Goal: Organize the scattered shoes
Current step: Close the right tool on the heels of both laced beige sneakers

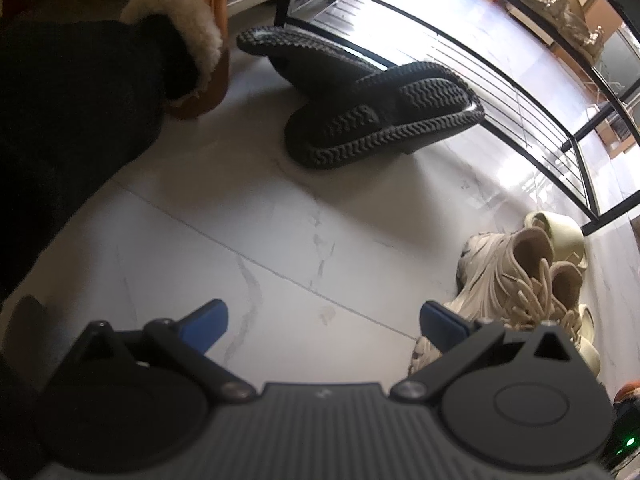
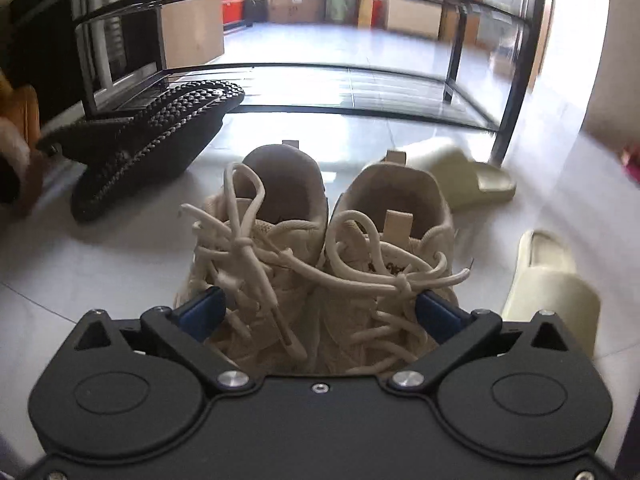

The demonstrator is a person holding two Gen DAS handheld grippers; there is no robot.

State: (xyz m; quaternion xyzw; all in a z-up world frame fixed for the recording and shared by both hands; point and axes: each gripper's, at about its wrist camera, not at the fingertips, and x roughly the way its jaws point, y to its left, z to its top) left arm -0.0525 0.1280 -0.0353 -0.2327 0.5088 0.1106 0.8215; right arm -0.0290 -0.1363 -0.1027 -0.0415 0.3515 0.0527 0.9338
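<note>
The right claw (image 2: 319, 314) stands wide open with its blue pads on either side of a pair of beige sneakers (image 2: 320, 240); the pads (image 2: 202, 312) lie just beside the shoes' outer flanks, and whether they touch cannot be told. The sneakers sit side by side on the pale tiled floor (image 2: 100, 260), heels away from the camera, laces loose and tangled. Two black slippers (image 2: 156, 140) lie overturned, one across the other, soles up, near the foot of a black metal rack (image 2: 340, 110). Two pale slides (image 2: 472, 178) lie to the right of the sneakers, one near the rack's leg, the other nearer the claw. The left claw (image 1: 324, 330) hangs open over bare floor, holding nothing, with the sneakers (image 1: 520, 280) just to its right and a tan fleece-lined boot (image 1: 192, 40) at upper left.
</note>
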